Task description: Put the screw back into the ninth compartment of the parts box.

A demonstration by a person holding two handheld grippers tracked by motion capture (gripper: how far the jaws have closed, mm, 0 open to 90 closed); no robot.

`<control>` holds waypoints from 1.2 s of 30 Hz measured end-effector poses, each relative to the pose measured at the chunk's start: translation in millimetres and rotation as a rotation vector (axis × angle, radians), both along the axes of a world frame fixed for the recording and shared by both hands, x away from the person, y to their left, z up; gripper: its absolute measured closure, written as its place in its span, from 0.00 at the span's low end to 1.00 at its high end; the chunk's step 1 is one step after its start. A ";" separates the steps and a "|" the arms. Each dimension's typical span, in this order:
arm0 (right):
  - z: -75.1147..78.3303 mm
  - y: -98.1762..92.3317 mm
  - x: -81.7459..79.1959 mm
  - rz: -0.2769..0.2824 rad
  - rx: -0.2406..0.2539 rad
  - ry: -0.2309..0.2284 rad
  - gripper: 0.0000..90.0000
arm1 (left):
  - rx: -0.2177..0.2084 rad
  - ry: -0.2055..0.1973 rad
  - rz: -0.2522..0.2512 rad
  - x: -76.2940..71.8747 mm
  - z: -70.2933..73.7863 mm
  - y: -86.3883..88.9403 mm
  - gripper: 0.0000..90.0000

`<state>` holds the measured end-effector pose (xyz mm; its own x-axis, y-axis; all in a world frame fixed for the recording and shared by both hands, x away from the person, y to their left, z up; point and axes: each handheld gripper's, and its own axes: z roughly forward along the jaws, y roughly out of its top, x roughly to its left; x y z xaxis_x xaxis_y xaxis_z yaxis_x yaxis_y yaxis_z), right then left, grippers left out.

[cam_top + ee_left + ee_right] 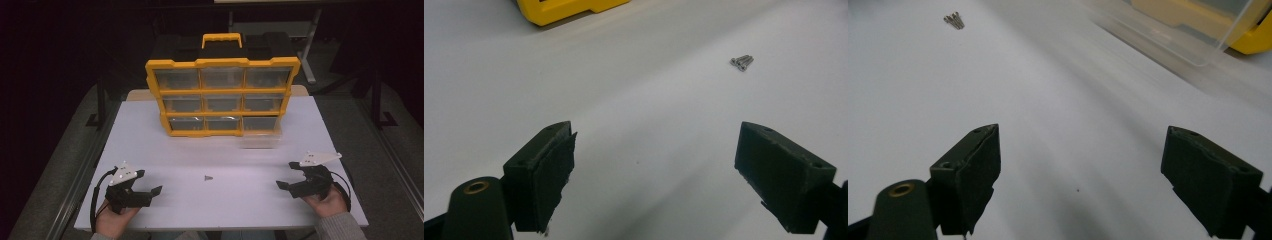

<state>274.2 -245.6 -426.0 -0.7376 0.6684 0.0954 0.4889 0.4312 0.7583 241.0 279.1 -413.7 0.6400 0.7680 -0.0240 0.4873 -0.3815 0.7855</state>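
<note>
A yellow organiser (222,95) with several clear drawers stands upright at the back of the white table (150,150). Its bottom right drawer (261,135) is pulled out toward me. A few small screws (208,177) lie together in the middle of the table, also seen as screws (742,61) and screws (953,20). My left gripper (152,182) rests near the front left, open, with nothing between its jaws. My right gripper (289,175) rests near the front right, open and empty too. Both point inward toward the screws.
The organiser's yellow corner (569,9) sits ahead of the left gripper. The clear pulled-out drawer (1173,35) lies ahead and right of the right gripper. A black frame and table legs (310,50) stand behind the table. Table edges run close to both hands.
</note>
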 end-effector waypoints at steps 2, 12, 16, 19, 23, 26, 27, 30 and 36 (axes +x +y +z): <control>-0.2 0.5 -0.1 0.003 0.000 0.004 0.17 | 0.011 0.004 -0.008 0.0 0.2 0.5 0.17; 1.6 8.4 0.6 0.030 -0.002 0.024 0.17 | 0.001 0.004 -0.002 -0.9 -0.7 -0.8 0.17; 6.8 16.8 1.2 0.060 -0.004 0.018 0.17 | 0.013 0.011 -0.003 -0.2 -1.0 -0.4 0.17; 11.6 25.0 2.6 0.085 -0.009 0.028 0.18 | 0.013 0.009 -0.003 -0.5 -1.4 -1.4 0.17; 16.9 34.3 5.2 0.113 -0.019 0.028 0.19 | 0.019 0.011 -0.005 -1.1 -0.6 -1.2 0.17; 24.0 49.4 9.3 0.149 -0.034 0.029 0.20 | 0.008 0.012 -0.002 -1.2 -0.9 -0.8 0.17; 25.8 53.5 10.5 0.159 -0.038 0.032 0.20 | 0.008 0.012 -0.002 -1.2 -0.9 -0.8 0.17; 30.6 66.8 14.3 0.184 -0.045 0.055 0.21 | 0.001 0.017 0.000 -1.6 -0.8 -1.0 0.17; 39.0 93.0 19.5 0.248 -0.063 0.070 0.24 | -0.002 0.014 -0.005 -1.9 -1.0 -3.4 0.17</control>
